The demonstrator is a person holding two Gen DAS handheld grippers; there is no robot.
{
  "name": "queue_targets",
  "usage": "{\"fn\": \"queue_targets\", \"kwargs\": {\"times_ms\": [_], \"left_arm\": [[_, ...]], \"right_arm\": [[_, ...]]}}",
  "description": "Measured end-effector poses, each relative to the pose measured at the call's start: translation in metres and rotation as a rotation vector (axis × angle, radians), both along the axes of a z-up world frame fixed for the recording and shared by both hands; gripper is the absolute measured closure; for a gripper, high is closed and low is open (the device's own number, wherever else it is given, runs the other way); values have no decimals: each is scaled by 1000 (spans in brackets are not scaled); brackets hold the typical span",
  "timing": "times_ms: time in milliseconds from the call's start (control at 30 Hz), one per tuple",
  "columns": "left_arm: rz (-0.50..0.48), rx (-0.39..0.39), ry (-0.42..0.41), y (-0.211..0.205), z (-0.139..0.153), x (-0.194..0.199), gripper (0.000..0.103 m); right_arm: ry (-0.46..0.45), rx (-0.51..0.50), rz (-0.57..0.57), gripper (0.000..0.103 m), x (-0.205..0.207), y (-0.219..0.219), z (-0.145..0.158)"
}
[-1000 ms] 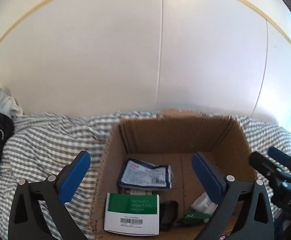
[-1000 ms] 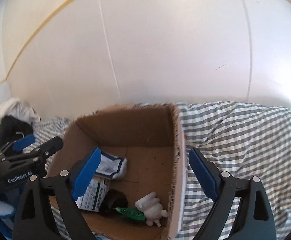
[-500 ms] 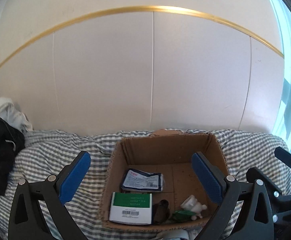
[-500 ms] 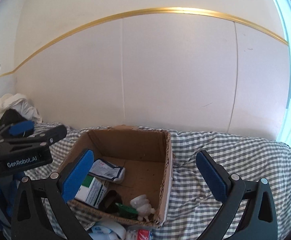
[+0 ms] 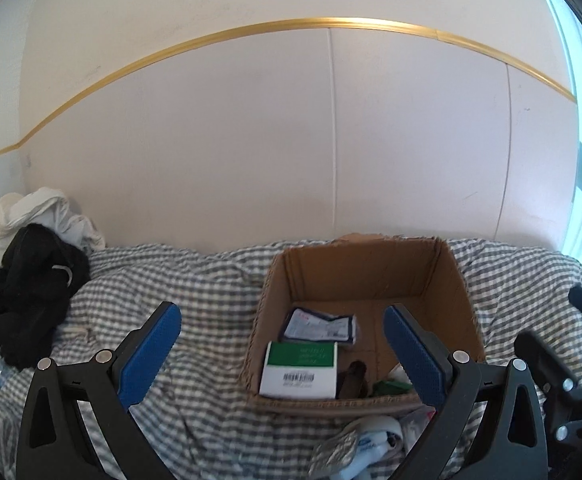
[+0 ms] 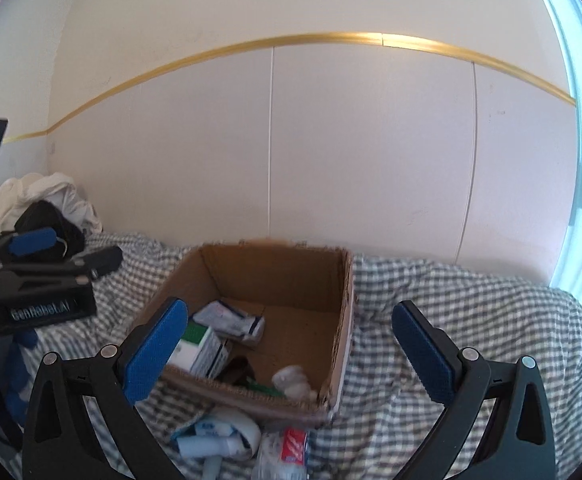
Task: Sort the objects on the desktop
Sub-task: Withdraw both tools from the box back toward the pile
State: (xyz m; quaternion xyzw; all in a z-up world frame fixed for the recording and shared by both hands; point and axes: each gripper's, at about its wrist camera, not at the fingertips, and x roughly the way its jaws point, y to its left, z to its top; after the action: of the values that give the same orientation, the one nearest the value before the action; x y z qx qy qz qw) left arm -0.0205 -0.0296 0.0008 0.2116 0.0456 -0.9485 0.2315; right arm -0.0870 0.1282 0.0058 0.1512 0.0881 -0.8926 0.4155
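Both claws, left claw (image 5: pixel 283 344) and right claw (image 6: pixel 291 344), are spread wide and empty; best approach the packets (image 6: pixel 227 436) lying before the box (image 6: pixel 343 312) squarely.

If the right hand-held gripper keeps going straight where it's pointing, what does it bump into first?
Probably the cardboard box: the open right hand-held gripper aims slightly downward at its right wall and brown floor. Depth is hard to judge here.

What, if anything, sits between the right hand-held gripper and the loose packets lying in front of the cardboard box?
Nothing visible. The right hand-held gripper is open and empty, and the packets lie uncovered on the checked cloth just before the cardboard box.
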Motion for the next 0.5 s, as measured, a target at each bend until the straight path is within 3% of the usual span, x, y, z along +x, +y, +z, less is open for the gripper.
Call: {"fn": "queue_targets", "kwargs": {"times_ms": [133,333,500], "left_arm": [[18,-4,-10,3,-4,12,0],[56,-41,-12,12,-17,28,0],[48,-26,-2,18,-27,40,0]], "right_arm": [[-48,7,2,0,3,9,-12],[-66,15,0,0,11,29,-26],[-67,24,20,0,15,44,-30]]}}
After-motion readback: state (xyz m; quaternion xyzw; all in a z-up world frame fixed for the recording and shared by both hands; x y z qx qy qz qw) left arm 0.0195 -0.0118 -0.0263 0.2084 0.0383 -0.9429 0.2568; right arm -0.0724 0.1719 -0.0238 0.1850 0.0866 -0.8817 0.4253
